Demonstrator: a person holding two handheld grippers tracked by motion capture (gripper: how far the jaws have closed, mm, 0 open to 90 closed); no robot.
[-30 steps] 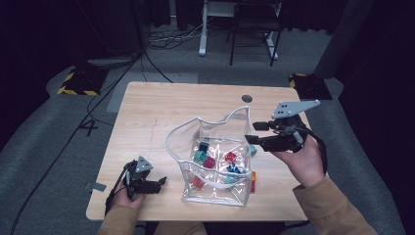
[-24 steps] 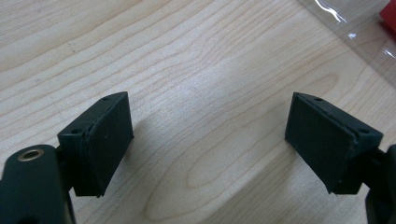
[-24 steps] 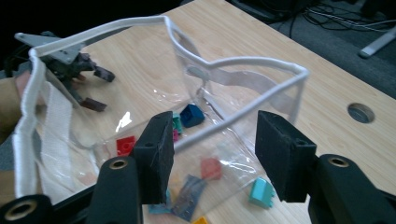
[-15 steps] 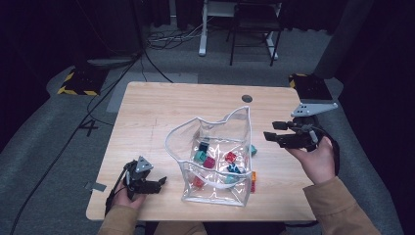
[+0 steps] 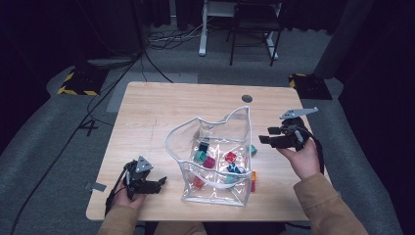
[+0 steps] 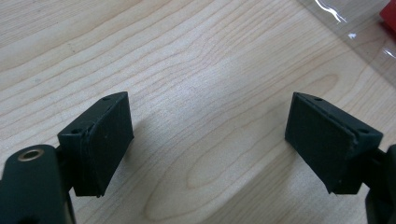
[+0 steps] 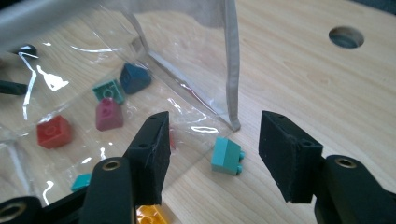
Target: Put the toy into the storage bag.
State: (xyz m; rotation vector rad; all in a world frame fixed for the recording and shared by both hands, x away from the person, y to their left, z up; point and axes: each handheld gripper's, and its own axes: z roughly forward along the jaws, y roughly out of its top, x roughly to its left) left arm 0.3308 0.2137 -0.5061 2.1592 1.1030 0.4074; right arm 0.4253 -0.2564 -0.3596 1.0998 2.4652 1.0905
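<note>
Beside clear bag (image 7: 140, 70), teal brick (image 7: 226, 156).

- An orange brick (image 7: 152, 215) is cut off by the bottom edge, partly behind the right hand-held gripper (image 7: 212, 154).
- The red brick (image 6: 388, 14) is cut off at the right edge.

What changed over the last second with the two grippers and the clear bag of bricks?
The right gripper drew back from the clear bag toward the table's right edge, then lowered slightly; its jaws are open and empty. The left gripper, open on the table, and the bag stayed put.
</note>
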